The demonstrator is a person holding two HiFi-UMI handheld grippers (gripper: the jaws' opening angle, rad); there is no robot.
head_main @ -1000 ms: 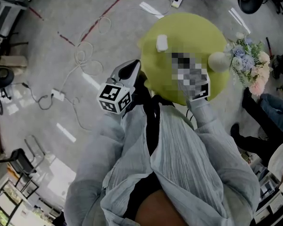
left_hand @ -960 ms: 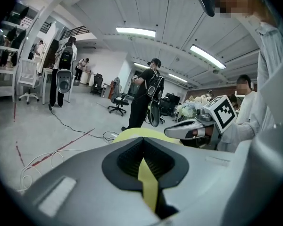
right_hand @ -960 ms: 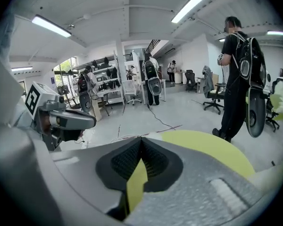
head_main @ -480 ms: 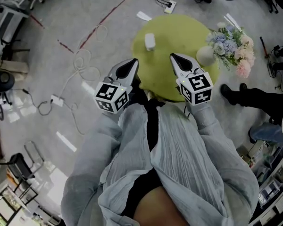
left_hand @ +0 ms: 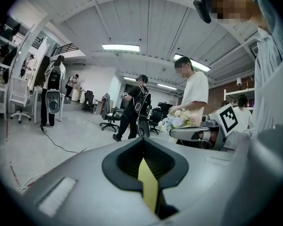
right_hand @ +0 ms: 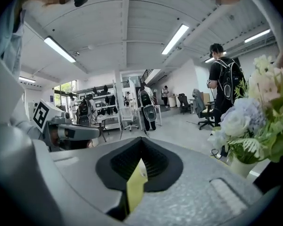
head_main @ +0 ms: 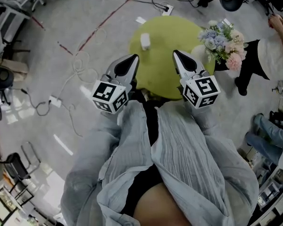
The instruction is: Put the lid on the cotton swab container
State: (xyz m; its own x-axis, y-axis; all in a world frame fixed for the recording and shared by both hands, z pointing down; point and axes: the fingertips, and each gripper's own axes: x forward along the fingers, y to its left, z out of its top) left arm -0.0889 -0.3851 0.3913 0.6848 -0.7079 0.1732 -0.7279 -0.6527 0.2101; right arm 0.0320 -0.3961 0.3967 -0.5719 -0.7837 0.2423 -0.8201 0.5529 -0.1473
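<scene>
Both grippers stay level over the near edge of the round yellow table (head_main: pixel 156 65). The left gripper (head_main: pixel 133 58) and the right gripper (head_main: pixel 177 54) each have their jaws closed on nothing. The small white container (head_main: pixel 145 41) stands at the table's far side, well apart from both. Since half a second ago, a person in a white shirt (head_main: pixel 270 55) has come up beside the flowers (head_main: pixel 221 39).

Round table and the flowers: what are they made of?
Table: even matte yellow-green top with no grain showing, probably painted or laminate. Flowers: pale, very regular petals, possibly fabric or plastic, though real blooms can't be ruled out.
</scene>
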